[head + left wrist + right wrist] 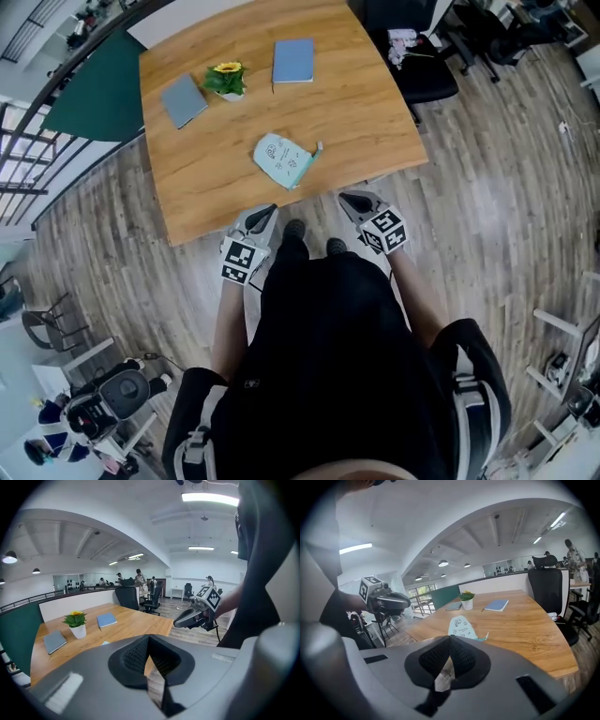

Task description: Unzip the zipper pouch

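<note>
Bare desk [375, 122] lies all round the zipper pouch [284, 159]. The way in from the near edge is open: nothing stands between the pouch and the left claw [265, 214] or right claw [353, 199]. A potted plant [226, 79], grey notebook [183, 99] and blue notebook [293, 60] sit farther back, well apart from the pouch. An office chair [417, 66] crowds the desk's far right side.

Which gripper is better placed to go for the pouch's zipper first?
Right, probably. The pouch lies straight ahead in the right gripper view, its tab end on the side of the right gripper. The left gripper stands toward its other end. Both are shut, empty.
</note>
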### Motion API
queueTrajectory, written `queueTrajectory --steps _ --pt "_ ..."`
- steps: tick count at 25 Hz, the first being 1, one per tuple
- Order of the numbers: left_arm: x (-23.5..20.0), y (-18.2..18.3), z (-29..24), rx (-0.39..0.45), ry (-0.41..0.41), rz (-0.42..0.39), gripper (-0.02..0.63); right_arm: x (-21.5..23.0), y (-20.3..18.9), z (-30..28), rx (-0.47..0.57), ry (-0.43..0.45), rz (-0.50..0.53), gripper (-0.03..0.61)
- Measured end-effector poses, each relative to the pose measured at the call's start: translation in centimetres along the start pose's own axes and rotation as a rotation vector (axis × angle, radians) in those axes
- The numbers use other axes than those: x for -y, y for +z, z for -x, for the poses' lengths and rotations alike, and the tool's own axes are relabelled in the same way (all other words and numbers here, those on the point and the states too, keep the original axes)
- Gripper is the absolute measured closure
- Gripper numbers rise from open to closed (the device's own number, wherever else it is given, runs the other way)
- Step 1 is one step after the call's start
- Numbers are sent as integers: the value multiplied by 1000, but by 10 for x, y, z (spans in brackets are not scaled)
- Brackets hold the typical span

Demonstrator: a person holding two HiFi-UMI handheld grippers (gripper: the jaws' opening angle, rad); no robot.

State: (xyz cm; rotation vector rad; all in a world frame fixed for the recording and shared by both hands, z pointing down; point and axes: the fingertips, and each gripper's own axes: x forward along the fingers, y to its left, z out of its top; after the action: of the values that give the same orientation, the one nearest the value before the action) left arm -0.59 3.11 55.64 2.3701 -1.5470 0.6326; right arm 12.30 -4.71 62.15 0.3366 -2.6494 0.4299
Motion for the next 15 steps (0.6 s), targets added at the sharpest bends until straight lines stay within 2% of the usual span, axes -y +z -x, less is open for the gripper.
queueTrajectory --steps 5,9,15 --pt "-29 -11 -11 -16 -49 -56 612 -1 4 -20 -12 -58 -16 575" --pt "-42 -19 -23 -36 -126 -102 612 2 11 -32 -5 -107 -17 575" --pt "-52 -33 -36 -84 -211 -228 612 3 13 -42 8 -189 -72 575"
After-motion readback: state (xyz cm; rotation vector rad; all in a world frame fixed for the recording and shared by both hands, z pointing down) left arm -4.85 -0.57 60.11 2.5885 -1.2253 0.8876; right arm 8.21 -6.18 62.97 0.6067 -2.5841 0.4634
